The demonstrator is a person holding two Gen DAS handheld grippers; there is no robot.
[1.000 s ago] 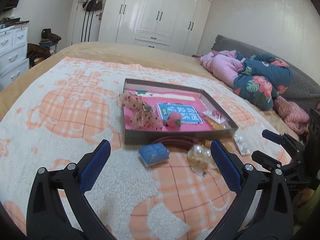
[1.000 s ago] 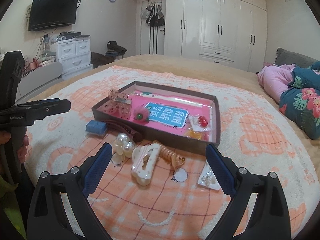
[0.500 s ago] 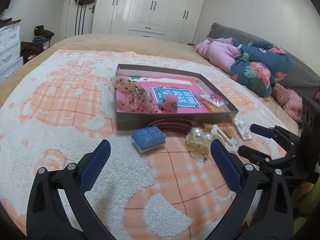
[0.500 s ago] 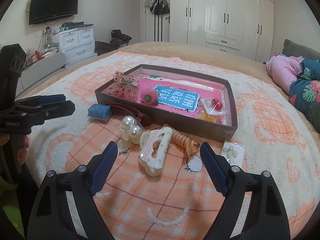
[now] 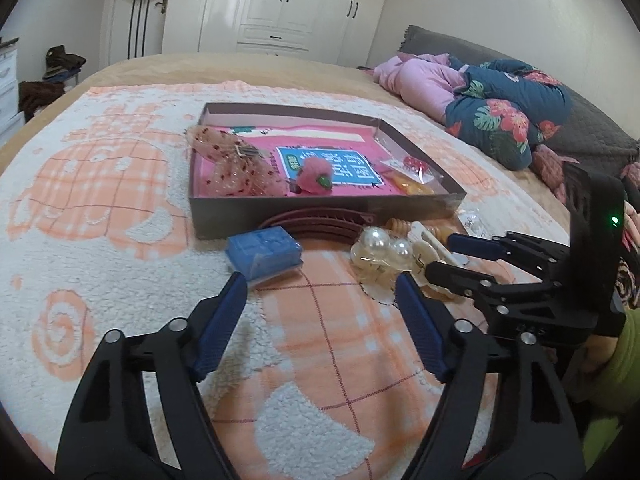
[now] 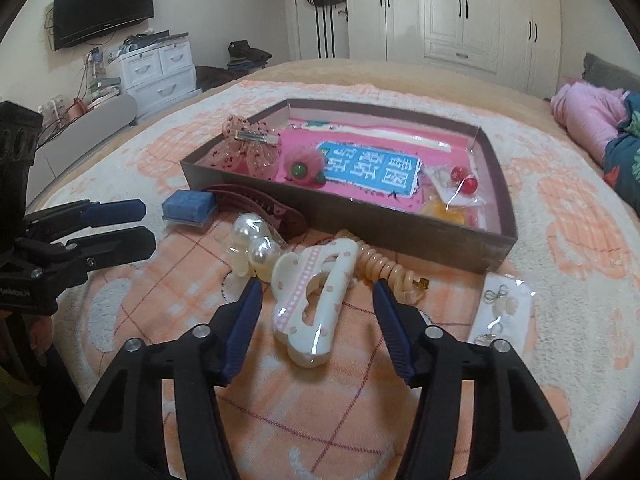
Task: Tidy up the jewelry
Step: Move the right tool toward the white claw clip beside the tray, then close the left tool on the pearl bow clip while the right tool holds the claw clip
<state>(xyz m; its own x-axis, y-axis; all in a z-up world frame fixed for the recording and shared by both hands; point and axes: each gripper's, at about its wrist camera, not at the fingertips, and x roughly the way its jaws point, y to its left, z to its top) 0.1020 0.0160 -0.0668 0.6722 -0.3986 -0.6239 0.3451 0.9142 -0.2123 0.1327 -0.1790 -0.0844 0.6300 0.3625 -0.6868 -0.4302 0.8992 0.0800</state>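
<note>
A shallow brown box (image 5: 320,214) (image 6: 400,236) with a pink floor lies on the blanket and holds a pink bow clip (image 6: 250,148), a pink pompom (image 6: 304,164) and red bead earrings (image 6: 464,180). In front of it lie a blue case (image 5: 262,252) (image 6: 188,206), a dark red hair claw (image 6: 260,208), a pearl clip (image 5: 380,244) (image 6: 256,244), a white heart clip (image 6: 312,300), a coil hair tie (image 6: 384,272) and bagged earrings (image 6: 500,304). My left gripper (image 5: 320,292) is open, just short of the blue case. My right gripper (image 6: 316,300) is open, its fingers on either side of the white clip.
The items lie on a white and orange blanket (image 5: 100,200) over a bed. Pink and floral bedding (image 5: 500,108) is piled at the right. White wardrobes (image 6: 460,12), a drawer unit (image 6: 160,72) and a wall TV (image 6: 104,4) stand beyond the bed.
Both grippers have moved forward and down toward the loose items. The right gripper now straddles the white clip, and both pairs of fingers stand closer together than before.
</note>
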